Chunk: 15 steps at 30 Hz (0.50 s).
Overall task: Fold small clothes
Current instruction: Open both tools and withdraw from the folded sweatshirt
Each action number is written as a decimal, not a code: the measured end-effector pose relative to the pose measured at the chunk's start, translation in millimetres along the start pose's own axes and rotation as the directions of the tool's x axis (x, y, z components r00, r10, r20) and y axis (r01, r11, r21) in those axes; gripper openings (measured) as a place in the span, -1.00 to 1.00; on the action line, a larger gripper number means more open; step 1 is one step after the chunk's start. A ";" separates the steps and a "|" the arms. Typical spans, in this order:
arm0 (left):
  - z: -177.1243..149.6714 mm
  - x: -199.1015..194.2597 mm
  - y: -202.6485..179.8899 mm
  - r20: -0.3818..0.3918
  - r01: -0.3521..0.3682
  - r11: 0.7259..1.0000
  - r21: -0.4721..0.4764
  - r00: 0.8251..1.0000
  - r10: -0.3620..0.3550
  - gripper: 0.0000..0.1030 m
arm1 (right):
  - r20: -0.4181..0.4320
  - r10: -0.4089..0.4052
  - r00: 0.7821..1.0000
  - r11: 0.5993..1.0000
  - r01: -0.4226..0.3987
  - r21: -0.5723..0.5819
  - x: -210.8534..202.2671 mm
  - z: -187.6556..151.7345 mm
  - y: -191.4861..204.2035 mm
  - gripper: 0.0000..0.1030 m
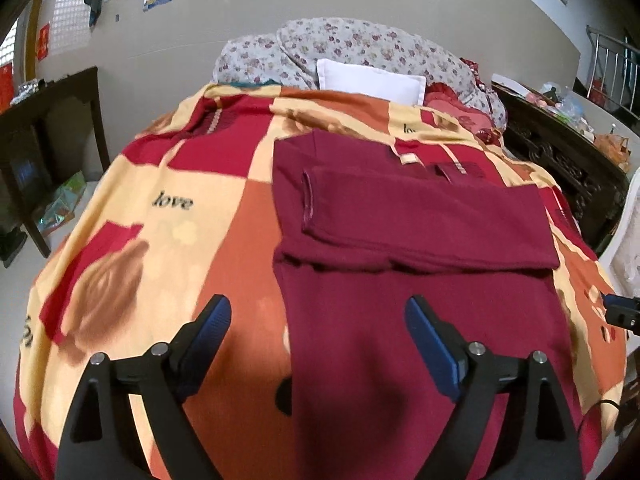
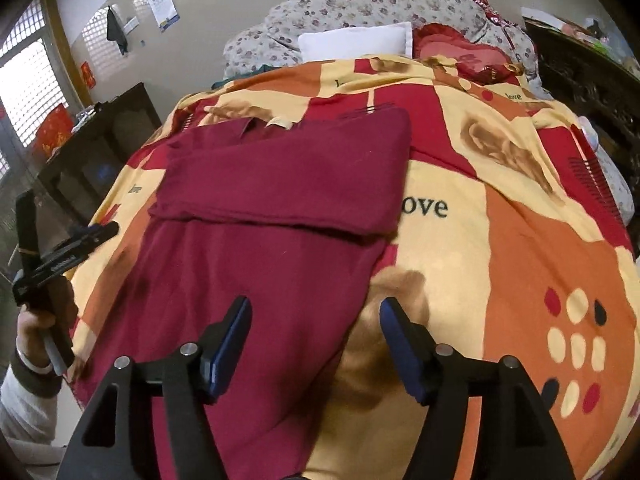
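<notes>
A dark red long-sleeved top (image 1: pixel 420 240) lies flat on the bedspread, collar at the far end. Its sleeves are folded across the chest into a wide band (image 2: pixel 280 184). My left gripper (image 1: pixel 318 306) hovers open over the top's near left edge, its blue pads (image 1: pixel 216 332) wide apart with nothing between them. My right gripper (image 2: pixel 316 306) hovers open over the near right edge, half over the garment and half over the bedspread, also holding nothing. In the right wrist view a person's hand (image 2: pixel 40 320) grips the left tool at the far left.
The bed is covered by a red, orange and cream bedspread (image 1: pixel 168 208) printed with "love". A white pillow (image 1: pixel 372 80) and a floral quilt (image 1: pixel 360 40) are piled at the head. Dark wooden furniture stands on the left (image 1: pixel 48 128) and right (image 1: pixel 560 148).
</notes>
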<state>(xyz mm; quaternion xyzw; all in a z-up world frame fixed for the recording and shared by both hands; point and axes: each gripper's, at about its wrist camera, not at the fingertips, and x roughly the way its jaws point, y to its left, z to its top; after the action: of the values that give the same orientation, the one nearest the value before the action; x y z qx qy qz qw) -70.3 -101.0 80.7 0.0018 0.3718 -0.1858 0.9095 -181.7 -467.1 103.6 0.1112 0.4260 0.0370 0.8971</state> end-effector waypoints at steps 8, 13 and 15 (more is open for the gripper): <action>-38.5 -12.8 11.4 -0.089 0.052 0.999 -0.015 0.995 -0.053 0.71 | -0.069 0.018 0.997 1.000 -0.019 -0.008 15.7 -39.6 18.1 0.53; -65.2 -13.3 12.9 -0.153 0.077 0.997 -0.027 0.985 -0.080 0.71 | -0.111 0.012 0.994 1.000 -0.010 0.020 31.6 -61.1 10.1 0.61; -75.8 -9.6 9.5 -0.170 0.060 0.998 -0.001 0.984 -0.059 0.71 | -0.129 0.008 0.992 1.000 -0.005 0.026 40.9 -70.0 8.4 0.61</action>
<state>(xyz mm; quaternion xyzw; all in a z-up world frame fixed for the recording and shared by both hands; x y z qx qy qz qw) -124.6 -78.2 31.0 0.0083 0.4477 -0.2126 0.8685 -209.7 -440.6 31.8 0.1212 0.4831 0.0416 0.8662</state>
